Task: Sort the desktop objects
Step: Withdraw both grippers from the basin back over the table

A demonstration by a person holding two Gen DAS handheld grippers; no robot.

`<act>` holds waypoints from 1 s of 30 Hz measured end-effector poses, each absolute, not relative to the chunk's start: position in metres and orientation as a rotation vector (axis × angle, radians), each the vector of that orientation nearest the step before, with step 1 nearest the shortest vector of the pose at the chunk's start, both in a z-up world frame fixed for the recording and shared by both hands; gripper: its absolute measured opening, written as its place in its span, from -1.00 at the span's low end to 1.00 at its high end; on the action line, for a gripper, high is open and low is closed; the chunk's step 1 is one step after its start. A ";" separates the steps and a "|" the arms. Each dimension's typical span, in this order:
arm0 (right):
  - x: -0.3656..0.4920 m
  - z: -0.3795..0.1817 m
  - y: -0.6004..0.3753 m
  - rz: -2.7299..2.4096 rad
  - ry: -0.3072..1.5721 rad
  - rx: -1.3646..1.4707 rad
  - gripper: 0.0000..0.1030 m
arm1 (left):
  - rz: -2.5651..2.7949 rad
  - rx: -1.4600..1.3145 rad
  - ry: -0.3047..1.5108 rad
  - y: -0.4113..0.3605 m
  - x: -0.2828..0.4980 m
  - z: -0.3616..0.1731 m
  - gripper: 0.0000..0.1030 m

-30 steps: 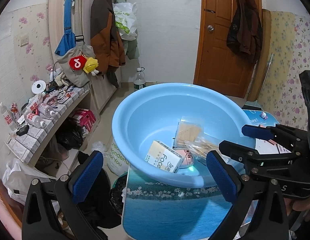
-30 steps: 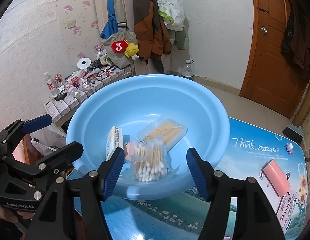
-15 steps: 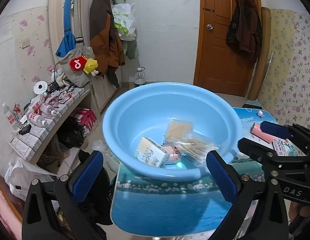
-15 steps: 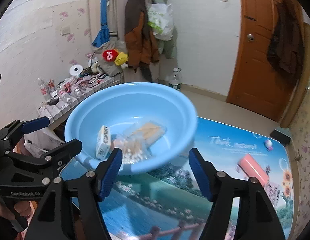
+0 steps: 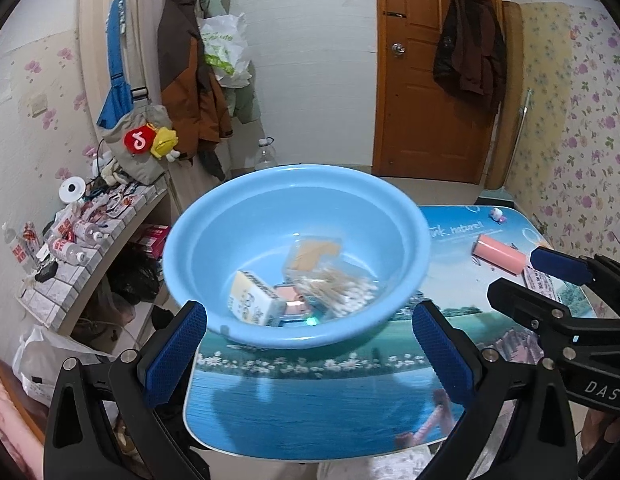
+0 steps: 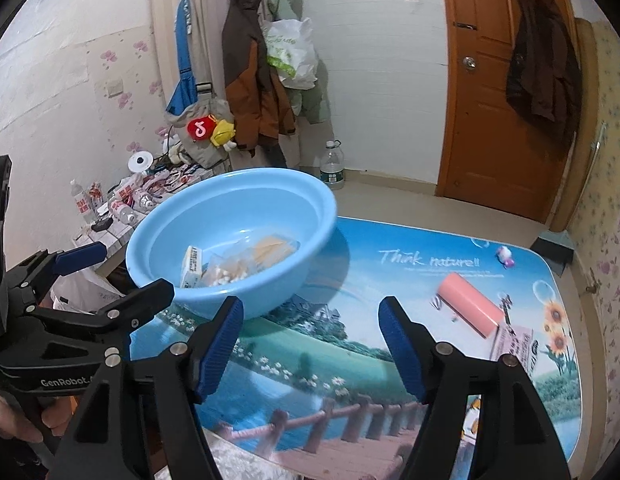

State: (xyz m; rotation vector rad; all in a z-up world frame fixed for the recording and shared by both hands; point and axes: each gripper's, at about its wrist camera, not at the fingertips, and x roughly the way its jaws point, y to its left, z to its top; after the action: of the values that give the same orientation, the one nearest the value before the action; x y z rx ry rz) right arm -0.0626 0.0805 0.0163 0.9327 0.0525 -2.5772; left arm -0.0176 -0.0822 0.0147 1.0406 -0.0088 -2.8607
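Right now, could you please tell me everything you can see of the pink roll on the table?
The pink roll is a plain salmon-pink cylinder, matte, possibly paper-wrapped. It lies on its side, slanted, on the printed tabletop right of the blue basin, apart from it. Its far end overlaps a printed leaflet. Neither gripper touches it; both stand open, short of it.

Left tongs point(image 5: 310, 346) spread wide, both blue-padded fingers point(image 5: 175, 350) well apart, nothing between them. Held low at the near side, pointing toward the far side. Seen again from the right wrist view point(image 6: 93, 276) at the left, black frame gripped below by a bare hand point(image 6: 11, 418). Right tongs point(image 6: 312, 346) likewise parted, pads point(image 6: 402, 350) apart and gripping nothing, aimed forward. Visible from the left wrist view point(image 5: 538, 276) at the right, level with the left pair, fingers apart.
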 end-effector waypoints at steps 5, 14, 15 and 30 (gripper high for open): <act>-0.055 0.015 0.095 -2.594 0.028 0.938 0.39 | -2.875 1.051 -0.028 -0.067 -0.017 0.014 1.00; -0.043 0.007 0.120 -2.627 -0.011 0.964 0.40 | -2.898 1.075 -0.046 -0.044 -0.013 0.011 1.00; -0.042 0.006 0.123 -2.630 -0.016 0.969 0.40 | -2.899 1.078 -0.045 -0.042 -0.012 0.010 1.00; -0.019 -0.001 0.160 -2.664 -0.059 0.989 0.40 | -2.912 1.065 -0.047 -0.006 0.005 0.006 1.00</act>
State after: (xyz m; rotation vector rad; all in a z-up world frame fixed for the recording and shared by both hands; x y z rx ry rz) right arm -0.0185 0.1601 -0.0010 0.9893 -0.0589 -2.6638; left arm 0.0054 -0.0063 0.0057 1.0651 -0.0471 -2.9122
